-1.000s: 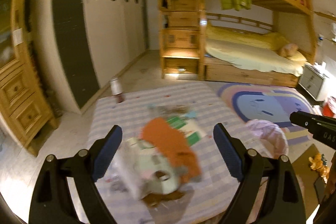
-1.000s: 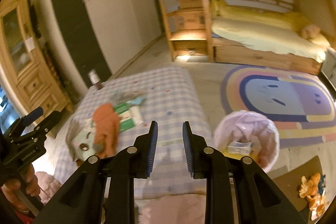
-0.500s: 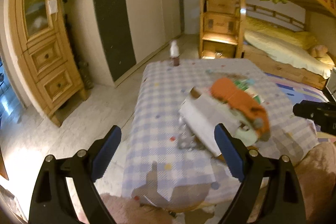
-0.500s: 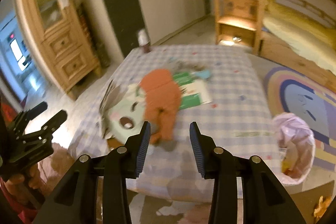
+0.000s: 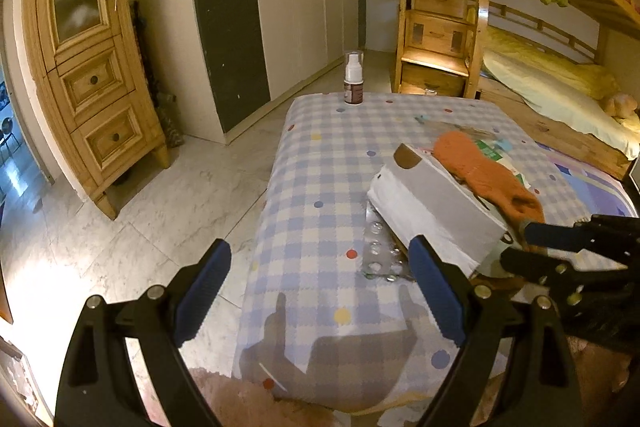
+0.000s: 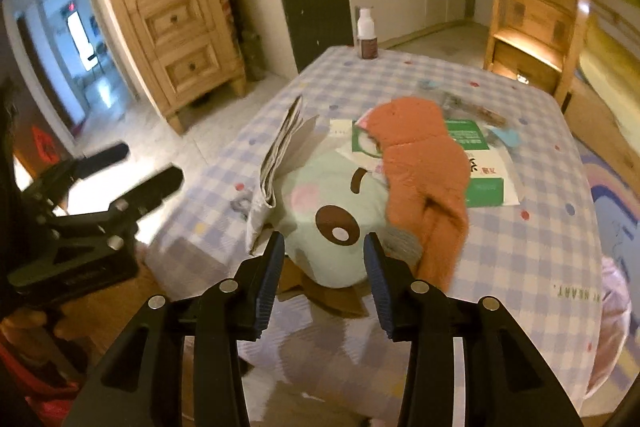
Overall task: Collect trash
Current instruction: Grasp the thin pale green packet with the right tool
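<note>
My right gripper (image 6: 324,263) is opening, nothing between its fingers, aimed at the mint bag (image 6: 332,215) at twelve o'clock on the worktop (image 6: 520,267). The left gripper (image 5: 320,291) gapes wide and empty near the blister pack (image 5: 380,255). Risk: I snag the orange cloth (image 6: 424,163) draped over the bag, probably not trash, and drag it along.

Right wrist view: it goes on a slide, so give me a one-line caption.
Right gripper, jaws opening and empty, above a mint plush and orange cloth.

Warm dim light, fisheye-bent edges, slight blur
</note>
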Demonstrator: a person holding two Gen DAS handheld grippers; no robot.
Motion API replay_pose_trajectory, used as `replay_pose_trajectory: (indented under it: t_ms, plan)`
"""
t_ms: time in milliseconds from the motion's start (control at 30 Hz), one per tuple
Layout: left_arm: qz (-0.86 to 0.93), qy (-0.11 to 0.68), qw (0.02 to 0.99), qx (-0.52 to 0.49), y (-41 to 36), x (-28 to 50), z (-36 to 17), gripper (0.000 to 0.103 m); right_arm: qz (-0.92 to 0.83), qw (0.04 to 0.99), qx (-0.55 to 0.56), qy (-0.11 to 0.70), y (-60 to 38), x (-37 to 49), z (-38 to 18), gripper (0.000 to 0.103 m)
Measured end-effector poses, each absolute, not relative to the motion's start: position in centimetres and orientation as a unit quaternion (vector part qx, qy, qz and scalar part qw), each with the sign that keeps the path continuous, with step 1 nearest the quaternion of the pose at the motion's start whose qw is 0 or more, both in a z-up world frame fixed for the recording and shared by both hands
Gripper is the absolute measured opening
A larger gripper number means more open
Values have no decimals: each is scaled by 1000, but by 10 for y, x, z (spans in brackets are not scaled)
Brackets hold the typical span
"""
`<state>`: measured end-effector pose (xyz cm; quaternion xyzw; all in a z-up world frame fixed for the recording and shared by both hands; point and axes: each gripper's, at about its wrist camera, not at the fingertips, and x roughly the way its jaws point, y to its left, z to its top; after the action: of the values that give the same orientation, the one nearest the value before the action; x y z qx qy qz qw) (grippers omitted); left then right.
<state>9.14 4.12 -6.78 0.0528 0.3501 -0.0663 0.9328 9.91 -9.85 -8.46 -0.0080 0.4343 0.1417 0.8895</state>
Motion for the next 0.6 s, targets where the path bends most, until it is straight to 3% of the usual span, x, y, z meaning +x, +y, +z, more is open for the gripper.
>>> replay_pose_trajectory:
  t_ms: [167, 233, 333, 400, 567, 600]
  plan:
    - [-65, 353, 932, 42, 46, 96, -68, 87, 134, 883, -58, 447, -86, 110, -100, 53]
    - [-67, 354, 932, 42, 46, 96, -68, 87, 129, 881, -73, 449, -82, 111, -105, 51]
    - [-68, 353, 932, 44, 46, 93, -68, 87, 121, 884, -75, 444, -84, 108, -102, 37]
    - [-69, 353, 932, 44, 46, 92, -67, 87, 120, 887, -69, 441, -88, 106, -96, 33]
    - [-77, 350, 932, 46, 43, 87, -66, 87, 111, 903, -38, 414, -104, 100, -75, 7]
    - [-80, 349, 932, 46, 42, 86, -66, 87, 107, 908, -22, 405, -109, 98, -68, 6]
